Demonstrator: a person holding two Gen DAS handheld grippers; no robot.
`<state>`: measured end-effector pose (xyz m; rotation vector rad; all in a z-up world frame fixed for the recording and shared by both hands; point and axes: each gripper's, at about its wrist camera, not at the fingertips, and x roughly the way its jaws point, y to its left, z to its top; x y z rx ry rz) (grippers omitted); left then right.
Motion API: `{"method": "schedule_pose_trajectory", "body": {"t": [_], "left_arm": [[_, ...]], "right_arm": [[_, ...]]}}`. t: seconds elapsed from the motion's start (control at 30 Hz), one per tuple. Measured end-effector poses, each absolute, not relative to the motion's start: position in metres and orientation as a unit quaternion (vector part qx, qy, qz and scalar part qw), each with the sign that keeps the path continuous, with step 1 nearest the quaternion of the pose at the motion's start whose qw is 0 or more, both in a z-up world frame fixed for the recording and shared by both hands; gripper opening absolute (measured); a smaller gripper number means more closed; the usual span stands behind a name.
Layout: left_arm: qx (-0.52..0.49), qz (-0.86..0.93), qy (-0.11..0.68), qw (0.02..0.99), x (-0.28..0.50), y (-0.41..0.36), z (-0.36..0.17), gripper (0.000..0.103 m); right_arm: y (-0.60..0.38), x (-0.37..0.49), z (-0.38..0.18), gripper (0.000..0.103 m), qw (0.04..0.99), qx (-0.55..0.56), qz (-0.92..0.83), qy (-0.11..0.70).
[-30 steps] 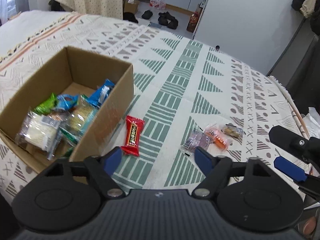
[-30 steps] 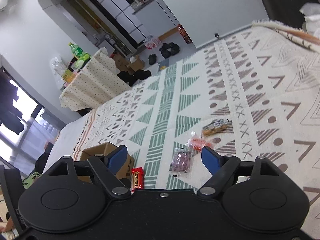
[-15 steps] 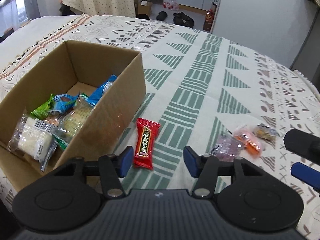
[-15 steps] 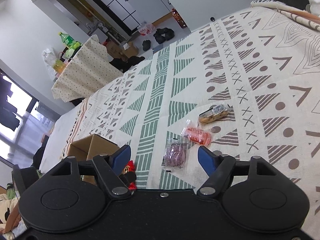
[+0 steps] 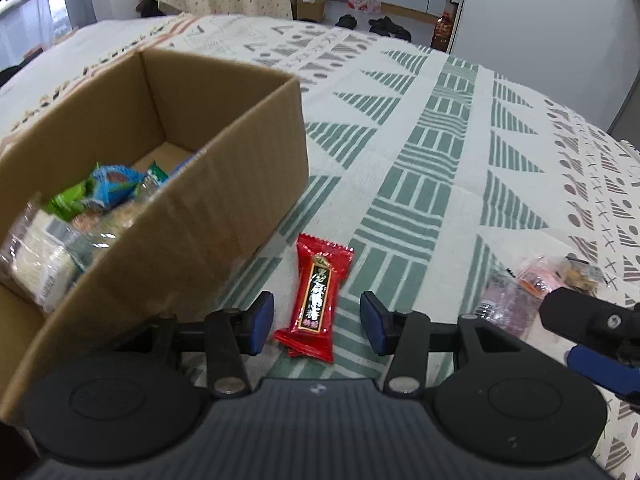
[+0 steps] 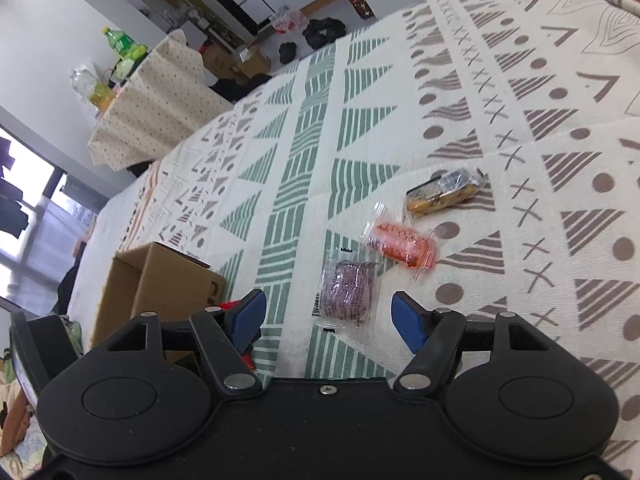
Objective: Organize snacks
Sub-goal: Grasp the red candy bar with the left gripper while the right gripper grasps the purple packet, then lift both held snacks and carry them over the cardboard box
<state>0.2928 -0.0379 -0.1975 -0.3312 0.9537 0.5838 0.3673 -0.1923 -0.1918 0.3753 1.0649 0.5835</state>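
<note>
the cardboard box [image 5: 192, 216] sits at the left of the patterned cloth [image 5: 440, 152], already holding several packets, so loose snacks belong there. my left gripper [image 5: 316, 322] has its jaws narrowing around the red snack bar [image 5: 318, 292] beside the box (pads not yet touching). my right gripper [image 6: 328, 316] frames the purple packet [image 6: 348, 290], jaws also closing, still apart.

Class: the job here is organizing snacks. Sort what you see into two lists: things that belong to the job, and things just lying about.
Part of the job:
cardboard box with snacks inside
red snack bar
purple packet
orange packet
yellow-brown packet
left gripper, right gripper, both open

Just lying about:
green bottle
shoes on the floor
</note>
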Motion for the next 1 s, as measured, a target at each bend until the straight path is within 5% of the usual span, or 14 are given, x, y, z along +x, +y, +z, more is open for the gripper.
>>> {"method": "schedule_pose_trajectory", "body": {"t": [0.13,0.2,0.27,0.6,0.7,1.0], "left_arm": [[-0.159,0.273,0.447,0.837,0.295,-0.035,-0.2,0.042],[-0.162,0.274,0.447,0.836,0.295,-0.032,-0.2,0.025],[-0.168,0.268,0.447,0.837,0.295,-0.028,-0.2,0.019],[-0.2,0.248,0.451,0.834,0.292,-0.015,-0.195,0.019],[-0.201,0.241,0.455,0.833,0.29,-0.015,-0.193,0.019],[-0.203,0.212,0.441,0.848,0.28,-0.023,-0.166,0.019]], "right_arm": [[-0.183,0.371,-0.198,0.066,0.805,0.167,0.267,0.502],[-0.179,0.374,-0.202,0.065,0.806,0.163,0.262,0.504],[-0.176,0.375,-0.205,0.063,0.808,0.16,0.258,0.505],[-0.157,0.38,-0.217,0.053,0.824,0.137,0.239,0.494],[-0.152,0.38,-0.218,0.035,0.83,0.111,0.235,0.494],[-0.158,0.372,-0.194,0.032,0.835,0.116,0.242,0.48]]}}
